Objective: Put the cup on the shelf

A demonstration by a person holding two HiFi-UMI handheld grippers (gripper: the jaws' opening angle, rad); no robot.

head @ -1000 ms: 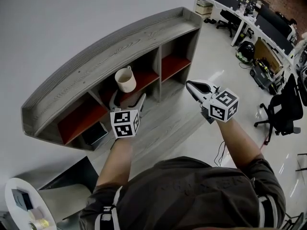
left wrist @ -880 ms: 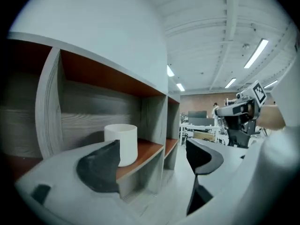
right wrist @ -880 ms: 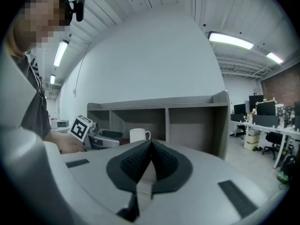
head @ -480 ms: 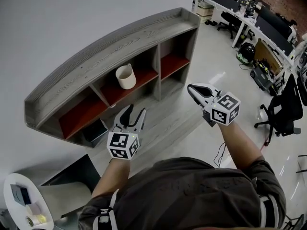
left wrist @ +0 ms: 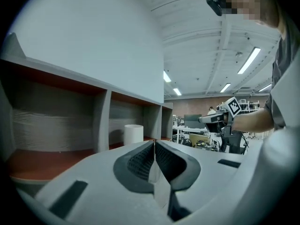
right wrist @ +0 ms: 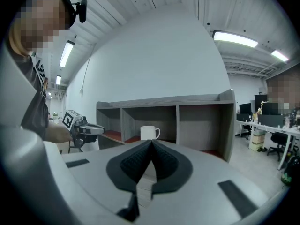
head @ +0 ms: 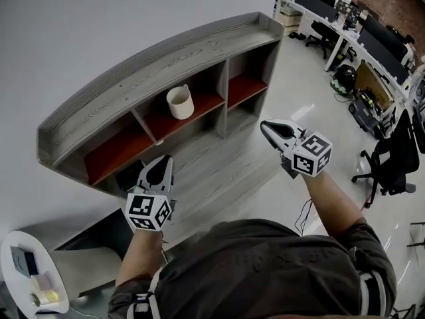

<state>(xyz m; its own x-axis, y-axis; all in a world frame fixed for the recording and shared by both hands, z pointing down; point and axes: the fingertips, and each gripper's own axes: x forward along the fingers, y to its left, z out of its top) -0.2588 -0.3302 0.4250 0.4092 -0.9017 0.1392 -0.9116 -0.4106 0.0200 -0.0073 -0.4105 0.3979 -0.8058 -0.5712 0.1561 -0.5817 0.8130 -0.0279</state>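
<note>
Left claw (head: 164, 159): I read its jaws as having just been closing; in the left gripper view (left wrist: 154, 142) they are pressed together with nothing between them.
Left claw, place: held over the floor (head: 219, 171) in front of the left end of the shelf (head: 166, 58), clear of its front edge and well apart from the cup (head: 180, 102).
Right claw (head: 265, 123): jaws pressed together and empty in the right gripper view (right wrist: 151, 142); it sits in front of the shelf's right end, touching nothing.
Cup: upright on the red board of the middle compartment in the shelf's upper row, about midway between the two dividers. No claw touches it.
Cup, handle: from the right gripper view (right wrist: 150, 132) I see it pointing toward the shelf's right end.
Shelf: grey wood against the white wall, three compartments across.
</note>
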